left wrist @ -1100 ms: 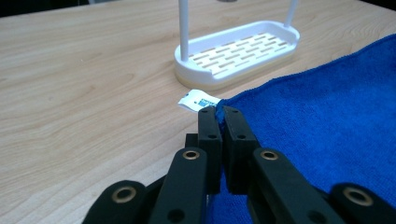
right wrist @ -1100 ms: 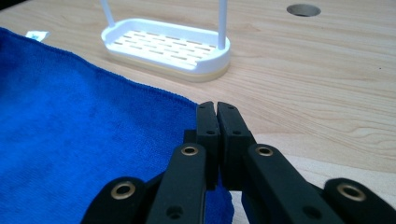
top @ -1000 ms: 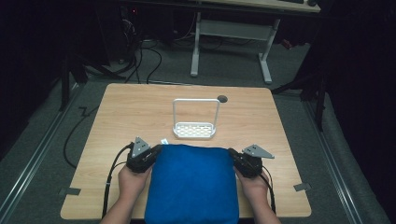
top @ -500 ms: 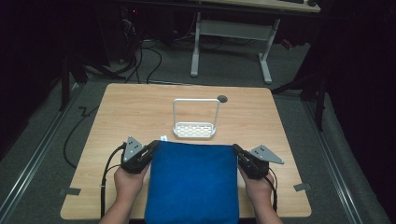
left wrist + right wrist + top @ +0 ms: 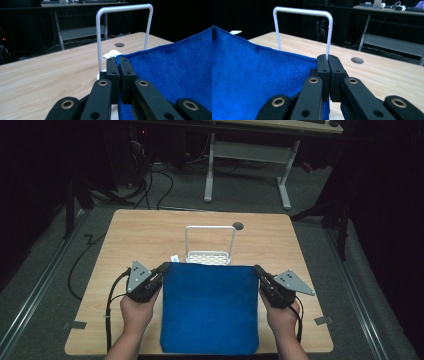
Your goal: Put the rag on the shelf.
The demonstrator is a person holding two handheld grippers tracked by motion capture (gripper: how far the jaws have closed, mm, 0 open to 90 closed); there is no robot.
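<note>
High view: your left gripper (image 5: pixel 164 268) and right gripper (image 5: pixel 257 269) are each clamped on a far corner of the blue towel (image 5: pixel 209 307), stretched just before the white rack (image 5: pixel 210 243). Next, carry it over the rack evenly.

One camera hangs above the person's side, looking forward and down over the whole bench (image 5: pixel 150 227). Two more ride low on the tongs, close behind the jaws, facing across the bench; all three share the white wire rack (image 5: pixel 210 242) and blue towel (image 5: pixel 209 307).
</note>
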